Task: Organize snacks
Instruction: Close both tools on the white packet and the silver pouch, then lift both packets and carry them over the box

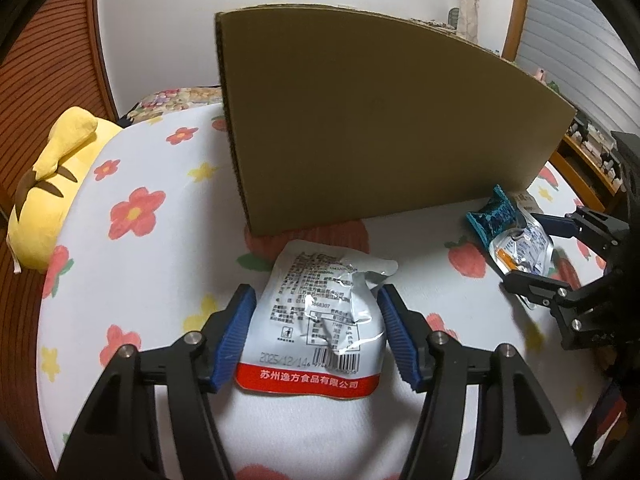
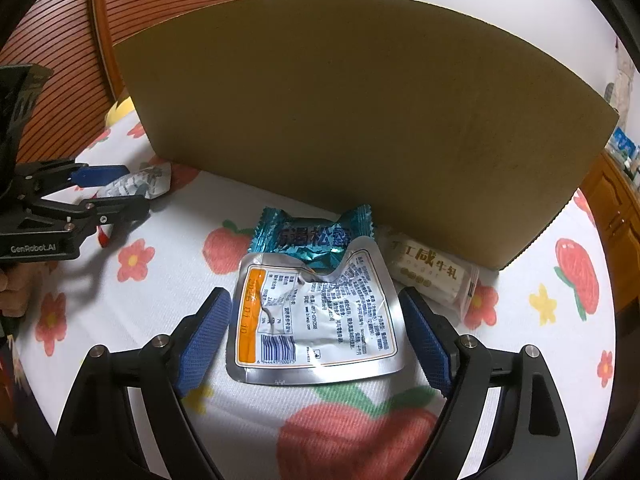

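Note:
A white snack pouch with a red bottom band [image 1: 320, 320] lies flat on the flowered cloth, between the fingers of my open left gripper [image 1: 316, 300], whose pads stand just beside its edges. A silver pouch with an orange stripe [image 2: 316, 316] lies between the fingers of my open right gripper [image 2: 316, 312]. A teal candy wrapper [image 2: 312, 236] lies just behind it, and a cream nougat packet [image 2: 432, 272] lies to its right against the cardboard box [image 2: 360, 120]. The right gripper [image 1: 532, 248] also shows in the left wrist view, around the silver pouch [image 1: 520, 248].
The tall cardboard box [image 1: 380, 120] stands behind all the snacks on the flowered cloth [image 1: 140, 208]. A yellow plush toy [image 1: 52, 184] lies at the left edge. Wooden slatted doors [image 2: 160, 20] and a wooden cabinet [image 2: 616, 208] lie beyond.

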The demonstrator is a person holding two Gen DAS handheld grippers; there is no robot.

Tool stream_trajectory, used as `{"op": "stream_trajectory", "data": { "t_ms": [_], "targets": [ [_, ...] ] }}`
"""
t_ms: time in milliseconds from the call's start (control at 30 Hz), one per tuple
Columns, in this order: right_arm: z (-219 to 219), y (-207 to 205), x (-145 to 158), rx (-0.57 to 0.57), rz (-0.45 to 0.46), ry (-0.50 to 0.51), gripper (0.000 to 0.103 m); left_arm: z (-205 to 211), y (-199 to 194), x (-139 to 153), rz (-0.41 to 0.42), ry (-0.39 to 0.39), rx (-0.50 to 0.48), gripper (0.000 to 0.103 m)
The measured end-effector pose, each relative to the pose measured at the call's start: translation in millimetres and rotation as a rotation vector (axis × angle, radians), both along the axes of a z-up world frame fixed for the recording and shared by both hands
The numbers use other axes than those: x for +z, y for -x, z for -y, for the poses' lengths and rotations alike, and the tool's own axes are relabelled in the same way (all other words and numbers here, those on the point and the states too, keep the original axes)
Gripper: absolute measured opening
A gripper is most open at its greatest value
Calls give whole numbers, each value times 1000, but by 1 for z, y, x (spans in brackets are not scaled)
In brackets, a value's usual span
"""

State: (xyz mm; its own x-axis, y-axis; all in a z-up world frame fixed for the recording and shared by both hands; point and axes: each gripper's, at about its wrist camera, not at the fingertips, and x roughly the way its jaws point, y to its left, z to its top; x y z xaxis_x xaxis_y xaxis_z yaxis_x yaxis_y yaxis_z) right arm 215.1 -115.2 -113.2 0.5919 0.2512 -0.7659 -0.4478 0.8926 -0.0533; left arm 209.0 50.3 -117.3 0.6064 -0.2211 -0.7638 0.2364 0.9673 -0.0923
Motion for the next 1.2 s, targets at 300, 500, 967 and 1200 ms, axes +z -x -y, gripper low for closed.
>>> {"op": "stream_trajectory", "data": {
  "t_ms": [300,500,967,1200],
  "targets": [
    [-3,4,1,2,6,8,83,-2,16,14,44,4,14,63],
    [-2,13,3,0,11,-4,83,2,23,28,82,4,-1,63],
    [6,34,43,24,102,-57,83,12,38,76,193,13,-28,63],
    [8,42,73,34,171,-82,83,17,39,100,247,8,-43,63]
  ]
}}
